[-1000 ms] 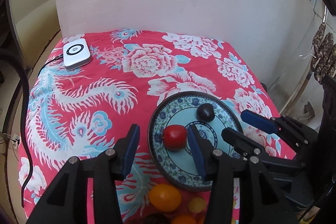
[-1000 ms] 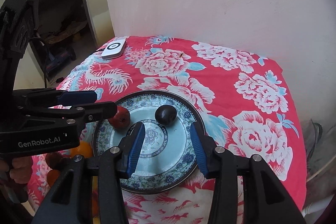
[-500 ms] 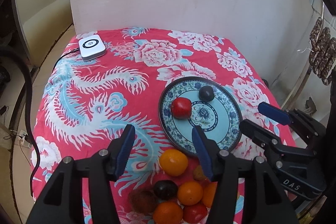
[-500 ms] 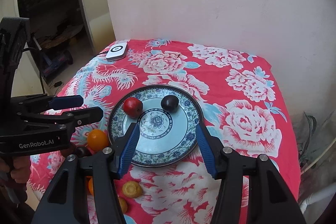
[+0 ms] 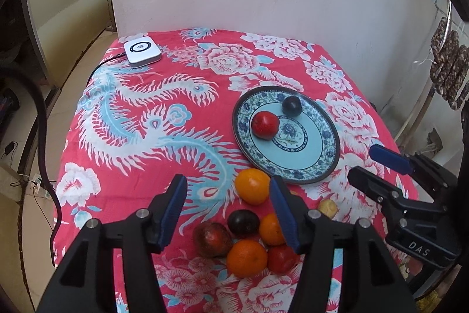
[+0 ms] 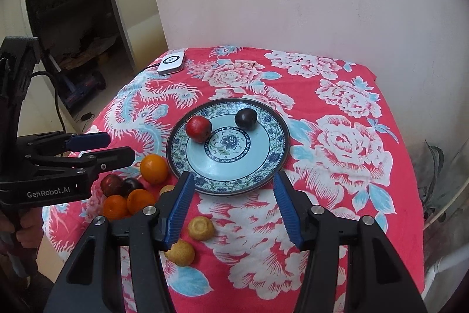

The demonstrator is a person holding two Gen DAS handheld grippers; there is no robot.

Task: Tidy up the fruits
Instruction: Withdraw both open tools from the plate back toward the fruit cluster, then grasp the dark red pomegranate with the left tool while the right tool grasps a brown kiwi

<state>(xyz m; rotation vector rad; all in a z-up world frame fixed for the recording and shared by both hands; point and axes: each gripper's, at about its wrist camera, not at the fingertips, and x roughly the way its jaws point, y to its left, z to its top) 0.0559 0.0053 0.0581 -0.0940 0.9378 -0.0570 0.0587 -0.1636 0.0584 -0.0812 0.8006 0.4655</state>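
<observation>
Both tools have drawn back from the plate [image 5: 319, 175]. Our left tool [image 5: 225, 213] and right tool [image 6: 231, 207] gape wide, empty. The orange [image 5: 252, 186] just beside the plate looks firm, smooth and round; we would grip across its middle.

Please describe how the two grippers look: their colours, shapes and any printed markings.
The left gripper and the right gripper are alike: black angular plastic frames with silver bolts and ribbed blue pads on the fingers. "GenRobot.AI" is printed in white on the left gripper's side, "DAS" on the right gripper's.
</observation>
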